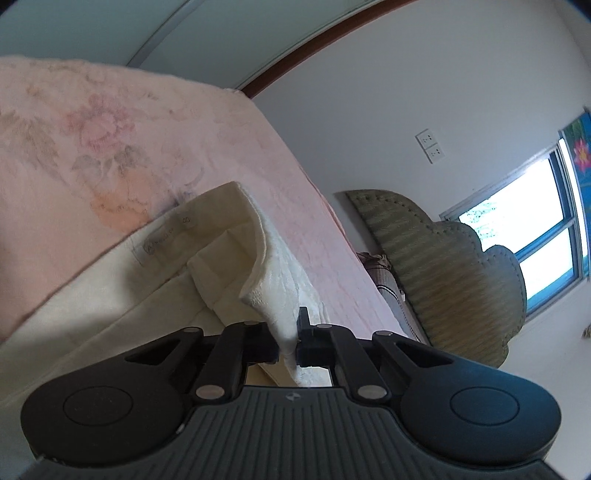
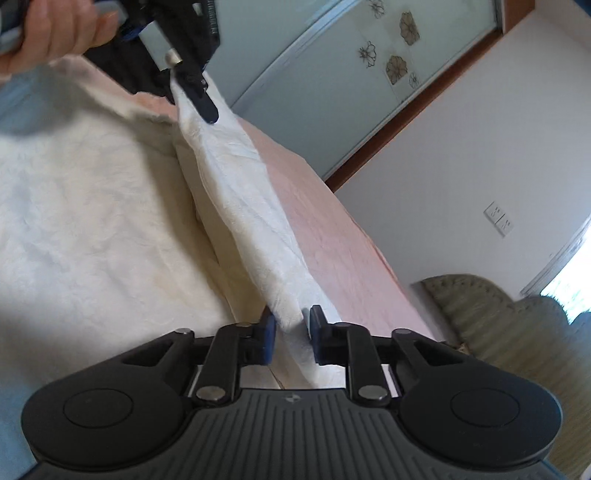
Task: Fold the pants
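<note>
Left tongs: we see the left tongs (image 1: 291, 345) clamped tight on an edge of the cream pants (image 1: 122, 295); from the right wrist view the same tongs (image 2: 199, 99) pinch the far end of a raised fold, with a hand (image 2: 55, 33) gripping their handle.
Right tongs: our right tongs (image 2: 290, 334) stand narrow, blue pads (image 2: 267, 338) on either side of the near end of that fold; we judge them closed on the pants (image 2: 92, 229), though a sliver of gap shows at the right pad.
Pants: lying spread on the bed (image 1: 92, 122), one long edge lifted into a taut ridge running between the two tongs; a sewn label (image 1: 168, 236) shows inside the waistband.
Bed: covered with a pink floral blanket, the pants resting near its edge.
Beyond the bed: a green padded headboard (image 1: 454, 273), a white wall with two sockets (image 1: 430, 146), a bright window (image 1: 535, 221), and a frosted glass door with flower motifs (image 2: 395, 48).
</note>
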The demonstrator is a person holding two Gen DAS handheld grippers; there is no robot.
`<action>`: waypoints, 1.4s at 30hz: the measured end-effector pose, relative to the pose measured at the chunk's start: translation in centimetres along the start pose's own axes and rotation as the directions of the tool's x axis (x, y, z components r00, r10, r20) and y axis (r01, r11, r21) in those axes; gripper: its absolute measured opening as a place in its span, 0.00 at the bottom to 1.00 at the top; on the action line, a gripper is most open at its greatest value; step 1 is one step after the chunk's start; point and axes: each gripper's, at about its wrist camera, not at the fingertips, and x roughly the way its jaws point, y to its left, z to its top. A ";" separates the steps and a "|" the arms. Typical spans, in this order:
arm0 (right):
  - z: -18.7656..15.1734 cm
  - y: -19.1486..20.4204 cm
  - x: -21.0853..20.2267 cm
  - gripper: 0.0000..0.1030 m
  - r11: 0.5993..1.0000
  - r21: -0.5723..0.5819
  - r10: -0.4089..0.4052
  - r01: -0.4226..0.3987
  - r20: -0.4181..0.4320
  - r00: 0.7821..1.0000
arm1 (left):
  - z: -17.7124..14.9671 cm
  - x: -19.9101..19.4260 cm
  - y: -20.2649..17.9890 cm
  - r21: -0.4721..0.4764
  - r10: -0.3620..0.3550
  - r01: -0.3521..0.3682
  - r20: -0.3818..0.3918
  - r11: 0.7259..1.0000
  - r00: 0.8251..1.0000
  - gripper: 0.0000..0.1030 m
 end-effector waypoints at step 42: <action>-2.8 -1.5 -14.7 0.17 0.729 0.500 0.412 -0.468 0.225 0.883 | -6.4 -12.7 -1.7 0.462 0.389 -0.497 0.313 0.734 0.866 0.52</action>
